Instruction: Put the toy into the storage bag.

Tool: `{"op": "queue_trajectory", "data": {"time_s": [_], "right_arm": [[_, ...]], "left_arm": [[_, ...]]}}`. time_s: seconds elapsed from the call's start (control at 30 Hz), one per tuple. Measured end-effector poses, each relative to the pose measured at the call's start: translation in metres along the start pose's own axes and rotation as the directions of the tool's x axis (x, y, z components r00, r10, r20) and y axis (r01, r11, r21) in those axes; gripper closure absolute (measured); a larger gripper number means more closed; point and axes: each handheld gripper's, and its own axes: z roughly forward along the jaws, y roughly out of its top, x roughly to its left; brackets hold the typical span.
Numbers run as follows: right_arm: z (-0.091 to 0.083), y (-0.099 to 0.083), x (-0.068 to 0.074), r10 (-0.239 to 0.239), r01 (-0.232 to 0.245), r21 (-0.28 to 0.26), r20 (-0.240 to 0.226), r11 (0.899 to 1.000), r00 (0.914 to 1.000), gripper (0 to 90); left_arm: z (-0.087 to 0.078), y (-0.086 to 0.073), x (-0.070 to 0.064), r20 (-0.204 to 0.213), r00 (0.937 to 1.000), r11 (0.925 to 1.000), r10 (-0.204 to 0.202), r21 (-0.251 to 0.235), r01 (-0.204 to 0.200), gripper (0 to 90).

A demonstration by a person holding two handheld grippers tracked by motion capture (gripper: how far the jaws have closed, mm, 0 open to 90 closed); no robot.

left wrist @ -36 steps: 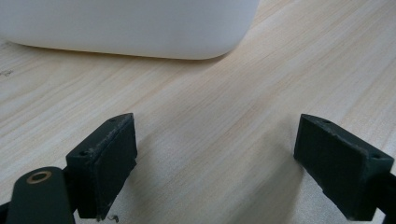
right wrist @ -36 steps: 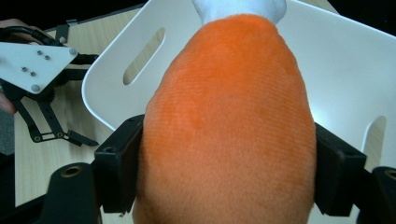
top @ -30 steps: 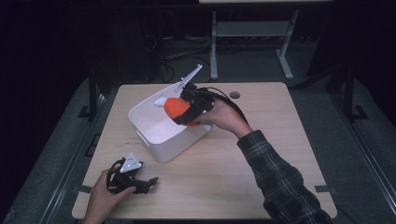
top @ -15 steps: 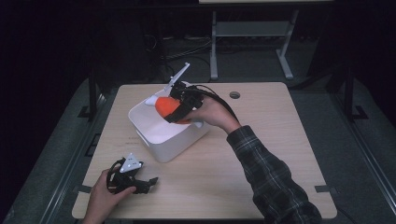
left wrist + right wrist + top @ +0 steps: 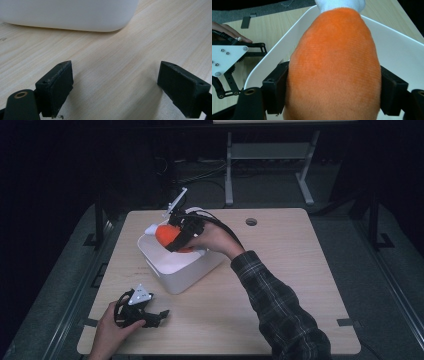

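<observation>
An orange plush toy (image 5: pixel 169 236) (image 5: pixel 334 65) with a white tip (image 5: pixel 339 4) hangs over the white bin (image 5: pixel 175 270), pinched on both sides by my right gripper (image 5: pixel 176 239) (image 5: pixel 332 92). The toy is held above the bin's far left part, its white end pointing toward the far rim. My left gripper (image 5: pixel 159 316) (image 5: pixel 117 87) rests on the table near the front left, jaws wide apart with only bare wood between them. The bin's rounded corner (image 5: pixel 75 15) lies just ahead of it.
The bin (image 5: pixel 397 47) stands left of centre on the light wooden table (image 5: pixel 280 270). A round cable hole (image 5: pixel 251 222) sits at the back. A metal stand (image 5: pixel 270 155) is on the floor beyond the table. Bare wood spreads right of the bin.
My right gripper has carried the orange toy leftward over the bin, from its right side toward its far left. The left gripper has stayed put.
</observation>
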Motion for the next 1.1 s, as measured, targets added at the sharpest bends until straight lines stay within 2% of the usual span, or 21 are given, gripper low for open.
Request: {"op": "queue_trajectory", "data": {"time_s": [0.2, 0.6, 1.1], "right_arm": [[0.01, 0.008, 0.0, -0.014, 0.014, 0.013, -0.007, 1.0, 0.9999, 23.5], [0.029, 0.012, 0.0, -0.032, 0.032, 0.052, -0.008, 0.998, 0.9995, 23.2], [0.04, 0.012, 0.001, -0.033, 0.034, 0.077, -0.018, 0.996, 0.9993, 20.2]], "left_arm": [[0.0, 0.0, 0.0, 0.0, 1.0, 1.0, -0.001, 0.0, 0.001, 12.4], [0.0, 0.0, 0.0, -0.002, 1.0, 1.0, -0.001, -0.002, 0.001, 12.3], [0.0, 0.0, 0.0, -0.002, 1.0, 1.0, 0.0, -0.002, 0.0, 12.3]]}}
